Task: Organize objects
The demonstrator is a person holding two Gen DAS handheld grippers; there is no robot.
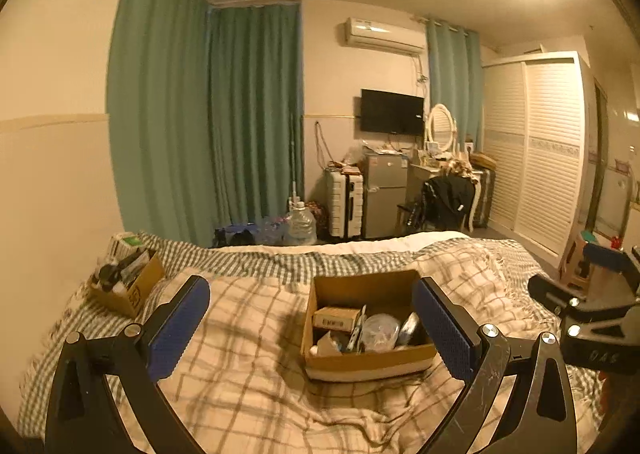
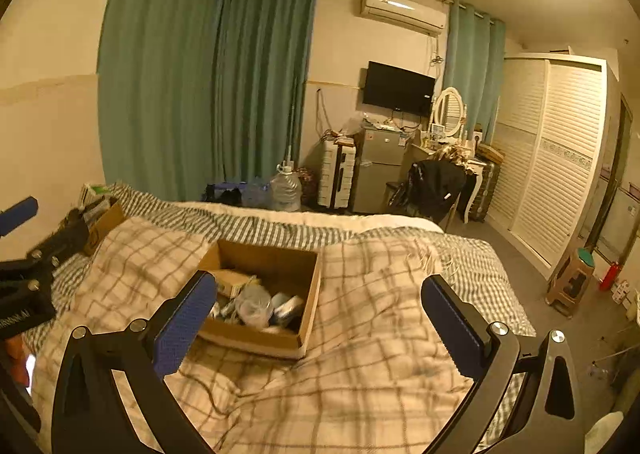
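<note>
A: Where's your stuff?
B: Cardboard box sits centre-right of the left view, on the plaid blanket. Second box at mid-left.
A: Grippers?
B: Left gripper and right gripper both have fingers wide apart, empty.
A: Handling?
B: Probably light, thin walls flex. The clear round container looks slippery; grab its rim.

On the bed a box of oddments sat centrally; a second box lay at its far left edge.
</note>
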